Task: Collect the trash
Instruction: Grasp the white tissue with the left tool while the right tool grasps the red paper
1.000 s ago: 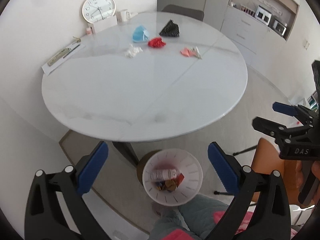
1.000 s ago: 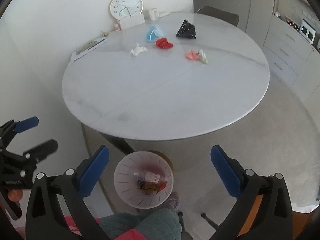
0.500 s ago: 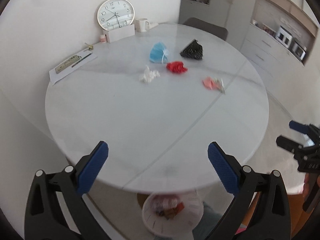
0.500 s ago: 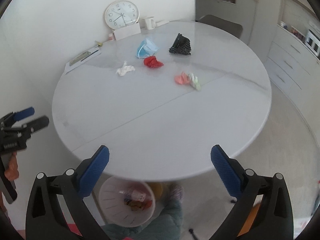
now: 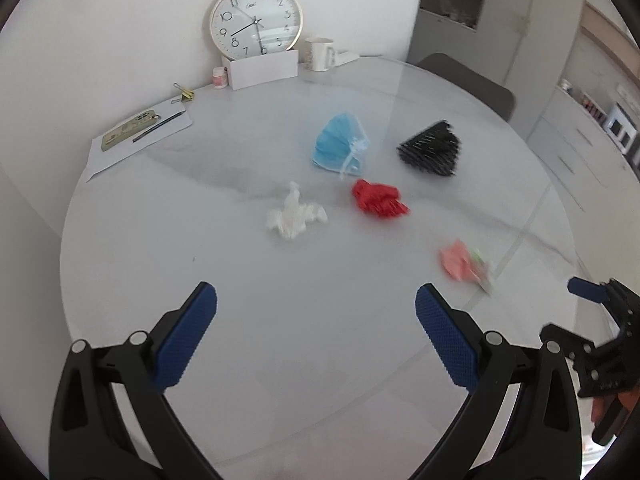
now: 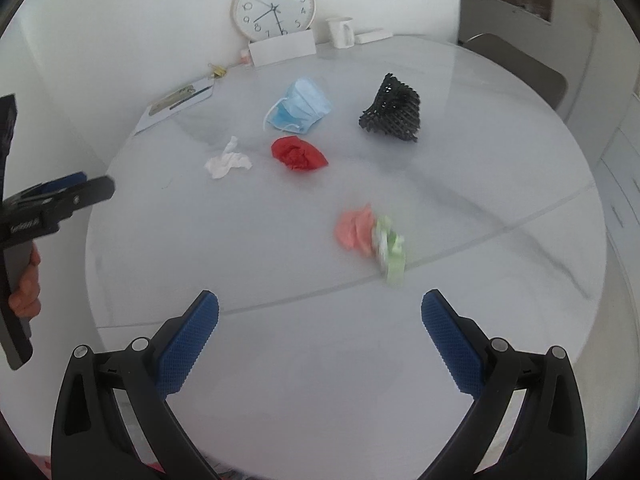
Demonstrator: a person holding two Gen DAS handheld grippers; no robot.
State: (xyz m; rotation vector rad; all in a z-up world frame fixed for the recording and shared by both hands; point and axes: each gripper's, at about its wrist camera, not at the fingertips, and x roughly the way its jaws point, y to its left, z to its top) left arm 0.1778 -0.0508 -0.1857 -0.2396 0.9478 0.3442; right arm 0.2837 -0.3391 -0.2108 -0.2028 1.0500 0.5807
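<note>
Fingers: left gripper and right gripper both spread wide, holding nothing.
Pink wad: 12 o'clock of right gripper, on tabletop.
White tissue: 12 o'clock of left gripper.

A round white table is carrying a blue mask, black mesh, red wad, white tissue, pink wrapper, clock, mug and papers.

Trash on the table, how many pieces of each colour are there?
Blue: 1, the face mask
Black: 1, the foam net
Red: 1, the crumpled wad
White: 1, the tissue
Pink and green: 1, the wrapper bundle
Total: 5
</note>
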